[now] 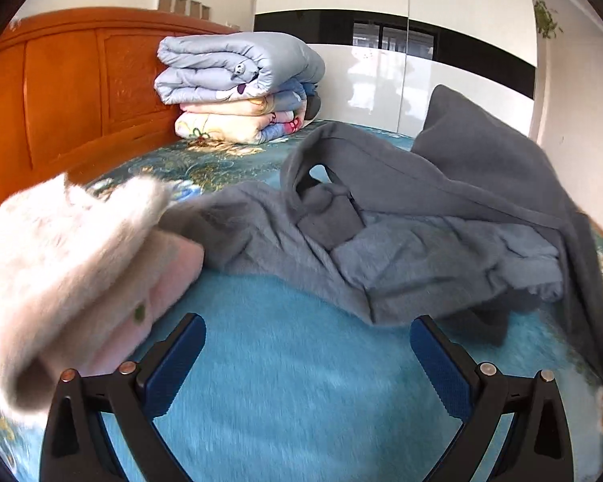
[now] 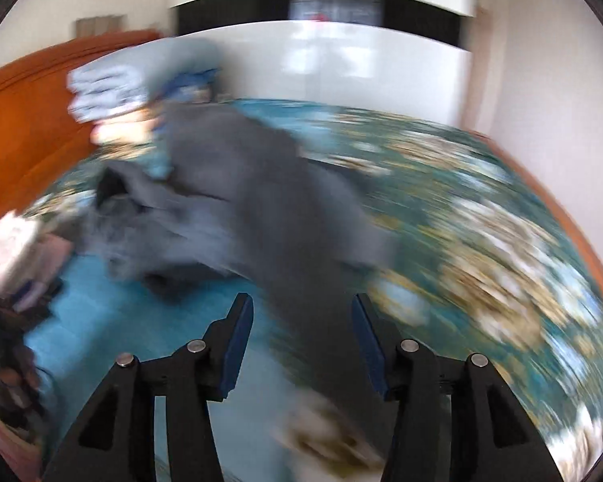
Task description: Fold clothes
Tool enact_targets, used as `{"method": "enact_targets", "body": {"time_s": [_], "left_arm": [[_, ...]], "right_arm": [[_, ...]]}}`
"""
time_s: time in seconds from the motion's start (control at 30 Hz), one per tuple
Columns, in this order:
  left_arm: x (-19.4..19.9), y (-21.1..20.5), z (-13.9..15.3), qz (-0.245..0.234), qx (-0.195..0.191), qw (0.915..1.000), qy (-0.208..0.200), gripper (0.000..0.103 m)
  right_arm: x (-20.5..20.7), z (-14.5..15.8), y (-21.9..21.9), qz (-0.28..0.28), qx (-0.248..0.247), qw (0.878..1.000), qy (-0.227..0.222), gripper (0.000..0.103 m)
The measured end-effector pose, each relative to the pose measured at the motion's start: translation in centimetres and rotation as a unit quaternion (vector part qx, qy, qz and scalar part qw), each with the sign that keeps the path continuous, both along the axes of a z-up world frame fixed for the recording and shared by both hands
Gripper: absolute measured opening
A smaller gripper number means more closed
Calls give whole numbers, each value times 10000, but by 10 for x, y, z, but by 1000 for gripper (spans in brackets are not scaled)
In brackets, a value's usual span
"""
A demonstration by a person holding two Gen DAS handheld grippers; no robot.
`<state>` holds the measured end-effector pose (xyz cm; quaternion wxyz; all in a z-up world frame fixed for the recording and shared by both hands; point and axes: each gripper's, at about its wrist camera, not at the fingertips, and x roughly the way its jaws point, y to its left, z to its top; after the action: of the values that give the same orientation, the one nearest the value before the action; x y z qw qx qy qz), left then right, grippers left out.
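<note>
The grey garment (image 1: 382,217) was lying crumpled across the middle of the bed (image 1: 285,361), bunched in folds, with one part of it lifted up toward the bed's right edge and running out of frame at the lower right, so where it ended was hidden. You could see a lighter blue-grey inner side in the folds.

The left hand-held gripper (image 1: 306,337) was spread wide with nothing between its blue pads, sitting over bare turquoise bedspread just short of the garment's near hem. A fuzzy white and pink cloth (image 1: 72,257) filled the left side of that view, too close and blurry to say what it really was.

The right wrist view was heavily smeared. The right hand-held gripper (image 2: 301,317) had its jaws apart, and the grey cloth looked like it ran down between the fingers, but the blur made it impossible to tell if the pads touched it. Something dark sat at the far left edge of that view, cut off and unreadable.

At the head of the bed, a stack of folded quilts (image 1: 237,88) rested against the orange wooden headboard (image 1: 68,92), with a glossy white wardrobe (image 1: 382,80) behind.
</note>
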<state>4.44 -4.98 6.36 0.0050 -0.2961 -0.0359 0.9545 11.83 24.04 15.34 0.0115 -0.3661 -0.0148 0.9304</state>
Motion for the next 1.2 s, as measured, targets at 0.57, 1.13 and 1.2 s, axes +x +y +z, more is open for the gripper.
{"method": "enact_targets", "body": {"time_s": [0.57, 1.13, 1.2], "left_arm": [[-23, -35, -28, -93, 610, 9980, -102, 103], [42, -23, 6, -955, 1187, 9872, 475, 103], [49, -23, 9, -1062, 1337, 9848, 320, 103]], "right_arm": [[-274, -81, -196, 788, 730, 9912, -778, 55], [23, 173, -11, -577, -692, 9746, 2051, 4], [63, 189, 10, -590, -940, 9646, 2392, 4]]}}
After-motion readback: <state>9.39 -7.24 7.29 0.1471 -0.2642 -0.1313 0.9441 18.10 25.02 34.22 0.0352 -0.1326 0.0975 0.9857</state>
